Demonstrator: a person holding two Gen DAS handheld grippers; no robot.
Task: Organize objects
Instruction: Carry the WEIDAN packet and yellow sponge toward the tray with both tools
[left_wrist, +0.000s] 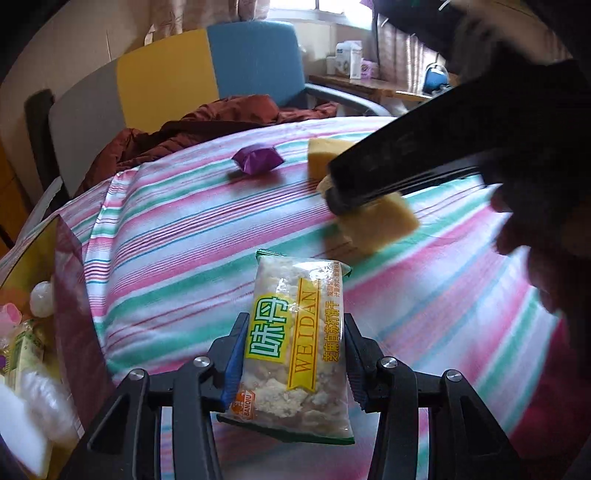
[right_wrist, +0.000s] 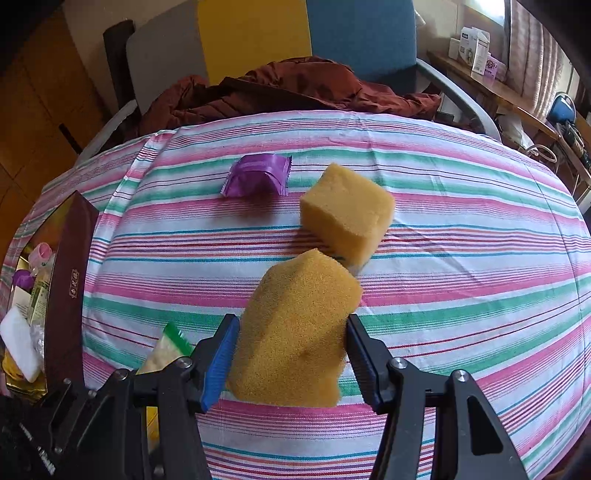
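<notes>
Sponge, soft and light, squashes between the clamped right gripper above the striped cloth. Left gripper pinches the crinkly cracker packet mid-body; crumbly contents want gentle hold. Box waits far left.

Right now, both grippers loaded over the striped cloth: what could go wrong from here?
1. The right gripper squeezes a yellow foam sponge that bulges and touches the second yellow sponge block; lifting may nudge it.
2. The left gripper holds the clear cracker packet by its sides only; it could slip.
3. The dark red box at the left already looks crowded.
</notes>
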